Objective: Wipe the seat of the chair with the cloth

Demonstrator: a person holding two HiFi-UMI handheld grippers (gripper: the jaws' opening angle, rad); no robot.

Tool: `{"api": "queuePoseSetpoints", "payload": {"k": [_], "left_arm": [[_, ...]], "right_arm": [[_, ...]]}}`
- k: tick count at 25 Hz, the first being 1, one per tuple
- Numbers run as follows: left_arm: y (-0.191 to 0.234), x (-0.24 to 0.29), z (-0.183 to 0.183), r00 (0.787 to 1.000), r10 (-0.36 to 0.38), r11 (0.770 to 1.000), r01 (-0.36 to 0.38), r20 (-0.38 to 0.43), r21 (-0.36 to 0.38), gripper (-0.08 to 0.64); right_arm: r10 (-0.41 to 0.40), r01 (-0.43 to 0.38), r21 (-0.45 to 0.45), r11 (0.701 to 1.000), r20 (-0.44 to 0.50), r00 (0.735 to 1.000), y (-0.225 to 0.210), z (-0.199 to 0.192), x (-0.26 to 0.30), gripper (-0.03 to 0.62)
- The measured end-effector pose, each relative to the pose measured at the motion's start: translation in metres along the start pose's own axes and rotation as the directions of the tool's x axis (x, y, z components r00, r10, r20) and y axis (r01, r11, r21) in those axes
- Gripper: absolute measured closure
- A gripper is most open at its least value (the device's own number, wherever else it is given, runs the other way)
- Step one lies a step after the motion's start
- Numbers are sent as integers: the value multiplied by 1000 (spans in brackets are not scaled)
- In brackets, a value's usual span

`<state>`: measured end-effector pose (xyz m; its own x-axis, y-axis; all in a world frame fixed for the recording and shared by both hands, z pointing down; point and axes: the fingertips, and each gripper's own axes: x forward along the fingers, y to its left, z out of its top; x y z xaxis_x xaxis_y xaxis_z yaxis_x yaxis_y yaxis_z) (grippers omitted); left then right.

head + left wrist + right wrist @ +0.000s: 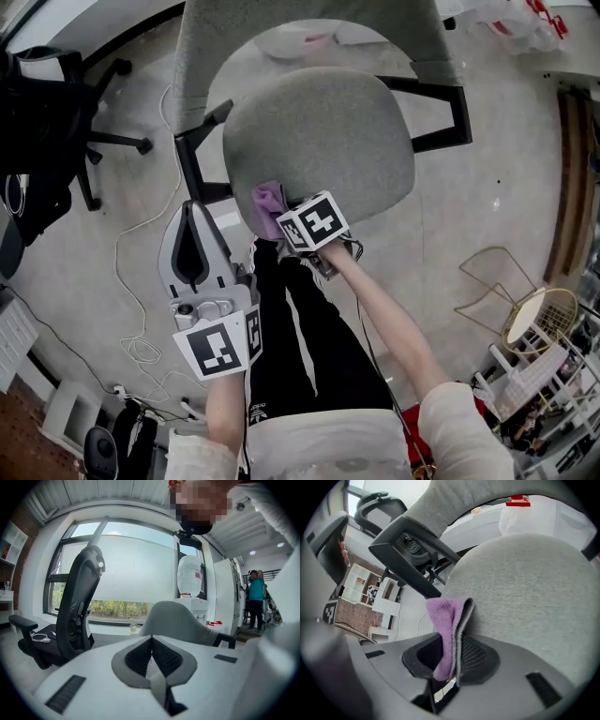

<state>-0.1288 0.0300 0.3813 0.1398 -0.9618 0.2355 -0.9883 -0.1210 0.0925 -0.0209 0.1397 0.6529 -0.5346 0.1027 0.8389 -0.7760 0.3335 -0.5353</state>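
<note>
Cloth (pixel 446 616), purple and folded, sits pinched between the jaws of my right gripper (pixel 451 648), touching the near edge of the grey chair seat (pixel 319 131) toward its left side. My left gripper (pixel 194 225) hangs beside the chair, jaws closed together on nothing. I judge the wiping barely begun. The next move calls for a sweep across the seat toward the backrest, with the cloth flat on the fabric.
</note>
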Motion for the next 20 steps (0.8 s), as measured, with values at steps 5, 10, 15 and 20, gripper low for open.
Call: {"api": "queuePoseSetpoints", "payload": {"k": [5, 10, 15, 20], "left_arm": [[-6, 4, -2, 1000, -13, 1000, 13, -4, -1, 548], [-14, 8, -2, 1000, -30, 1000, 30, -6, 3, 548], [-23, 14, -1, 999, -52, 999, 52, -7, 13, 548], [-30, 18, -2, 998, -64, 998, 64, -9, 16, 548]], "right_arm": [[-102, 102, 8, 995, -3, 995, -62, -14, -42, 497], [-189, 189, 80, 979, -7, 982, -125, -32, -86, 495], [-323, 324, 72, 943, -29, 946, -180, -48, -127, 495], [-422, 425, 68, 903, -48, 905, -222, -59, -157, 495]]}}
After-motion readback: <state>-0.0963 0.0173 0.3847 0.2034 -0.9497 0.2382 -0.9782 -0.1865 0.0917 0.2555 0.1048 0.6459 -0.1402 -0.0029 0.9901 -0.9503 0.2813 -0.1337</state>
